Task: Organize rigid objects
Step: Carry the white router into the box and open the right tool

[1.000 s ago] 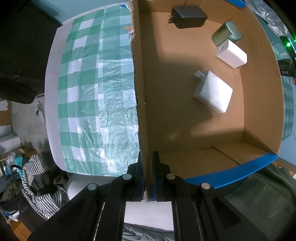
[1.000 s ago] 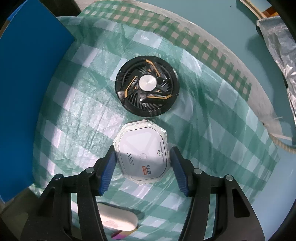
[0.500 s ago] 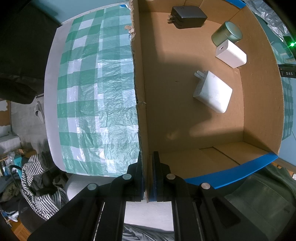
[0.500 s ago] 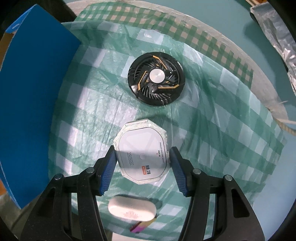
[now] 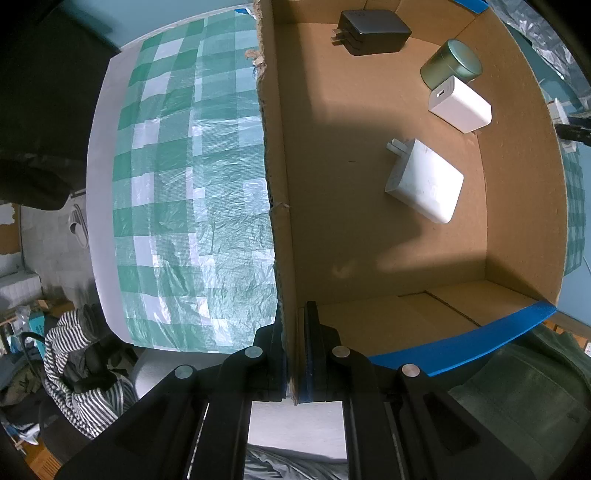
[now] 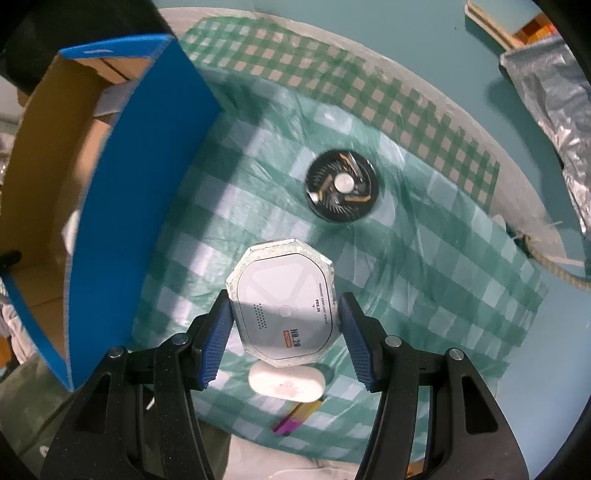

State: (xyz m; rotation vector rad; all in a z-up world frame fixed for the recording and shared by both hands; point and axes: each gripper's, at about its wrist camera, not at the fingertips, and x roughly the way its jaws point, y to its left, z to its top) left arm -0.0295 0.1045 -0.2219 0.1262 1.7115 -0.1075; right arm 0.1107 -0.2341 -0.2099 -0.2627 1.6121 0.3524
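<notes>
My right gripper (image 6: pixel 282 326) is shut on a white octagonal device (image 6: pixel 282 302) and holds it lifted above the green checked cloth (image 6: pixel 424 295). A black round fan (image 6: pixel 341 191) lies on the cloth beyond it. A white oval case (image 6: pixel 286 382) and a small purple-yellow stick (image 6: pixel 295 421) lie below the gripper. My left gripper (image 5: pixel 294 354) is shut on the near wall (image 5: pixel 282 236) of the cardboard box (image 5: pixel 509 206). Inside lie a black charger (image 5: pixel 373 31), a green tin (image 5: pixel 451 64), a small white charger (image 5: pixel 461 104) and a larger white charger (image 5: pixel 424 184).
The box with blue outer walls (image 6: pixel 125 192) stands left of the right gripper. A crinkled foil bag (image 6: pixel 546 96) lies at the far right, a rope (image 6: pixel 554 266) on the cloth's right edge. Striped clothing (image 5: pixel 70 369) lies off the table's left.
My right gripper has lifted the octagonal device off the cloth and drawn back, so the fan looks smaller and the box's opening shows at left. The left gripper has not moved.
</notes>
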